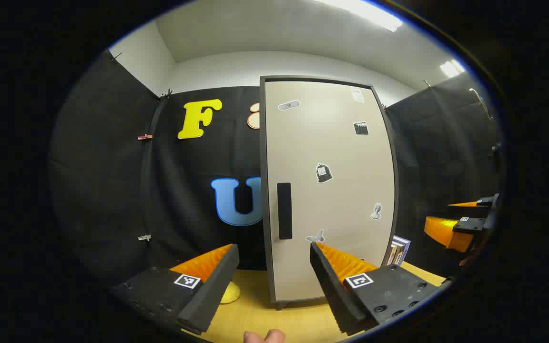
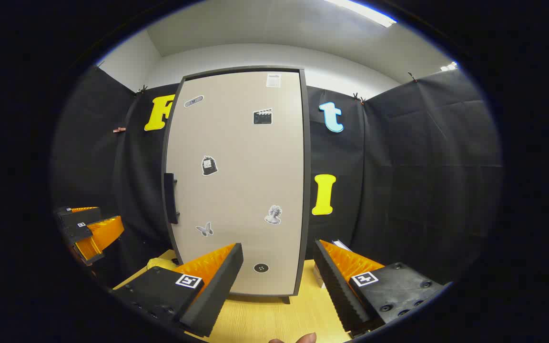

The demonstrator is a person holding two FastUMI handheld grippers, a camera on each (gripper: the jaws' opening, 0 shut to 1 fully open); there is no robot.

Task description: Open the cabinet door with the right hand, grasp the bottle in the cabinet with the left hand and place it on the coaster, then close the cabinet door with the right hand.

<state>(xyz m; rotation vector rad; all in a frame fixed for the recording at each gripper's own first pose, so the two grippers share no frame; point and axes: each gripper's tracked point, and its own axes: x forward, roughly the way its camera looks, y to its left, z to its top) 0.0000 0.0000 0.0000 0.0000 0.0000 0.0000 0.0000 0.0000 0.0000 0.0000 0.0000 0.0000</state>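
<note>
Cabinet door (image 1: 327,190) closed, handle (image 1: 284,210) at its nine o'clock edge. Bottle not seen behind the door. Left gripper (image 1: 274,281) fingers wide, holding nothing, before the door. Right gripper (image 2: 278,281) fingers wide, empty, facing the door. Yellow coaster (image 1: 230,293) on the table (image 1: 293,319), near seven o'clock of the cabinet.
</note>
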